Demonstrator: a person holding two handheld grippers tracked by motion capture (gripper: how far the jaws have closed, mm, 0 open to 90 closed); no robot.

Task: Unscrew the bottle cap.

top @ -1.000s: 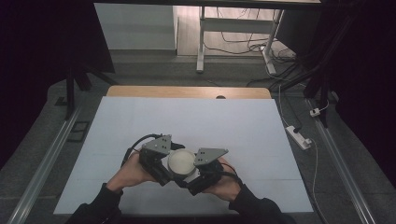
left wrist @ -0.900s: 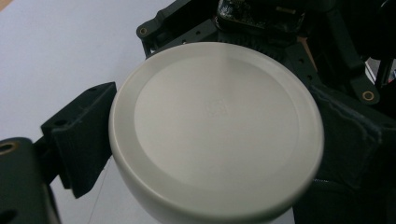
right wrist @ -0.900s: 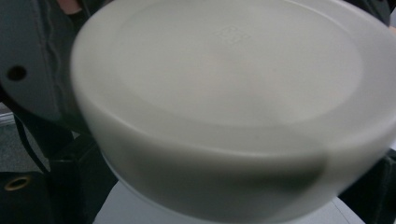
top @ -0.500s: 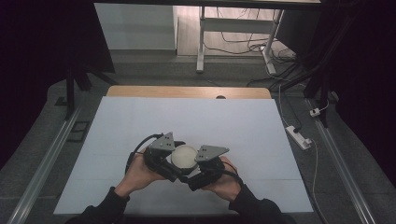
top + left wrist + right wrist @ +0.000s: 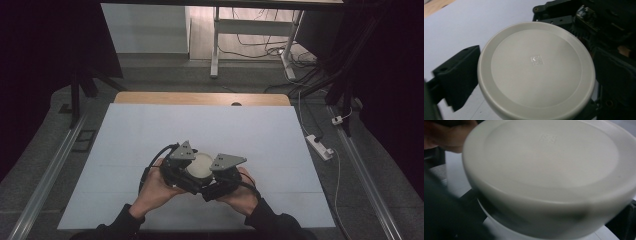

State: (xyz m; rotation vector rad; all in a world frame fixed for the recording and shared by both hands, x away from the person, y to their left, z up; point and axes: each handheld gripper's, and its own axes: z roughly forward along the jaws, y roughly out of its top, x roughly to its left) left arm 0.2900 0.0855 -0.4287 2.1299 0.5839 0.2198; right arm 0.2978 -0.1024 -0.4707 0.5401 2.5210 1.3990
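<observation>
Left gripper (image 5: 186, 172): jaws closed against the rim of the white lidded container (image 5: 200, 166), held near the front of the white table (image 5: 260, 135). Centre: container between both tools, lid up. Right gripper (image 5: 216, 179): jaws apparently clamped on the opposite side, contact partly hidden. Keep both grips level; twist or pull slowly, avoiding slip on the smooth rim.

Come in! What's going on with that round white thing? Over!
Both hand-held grippers bunched around white round lid, jaws hidden. Lid above table. Nothing in the way.
</observation>
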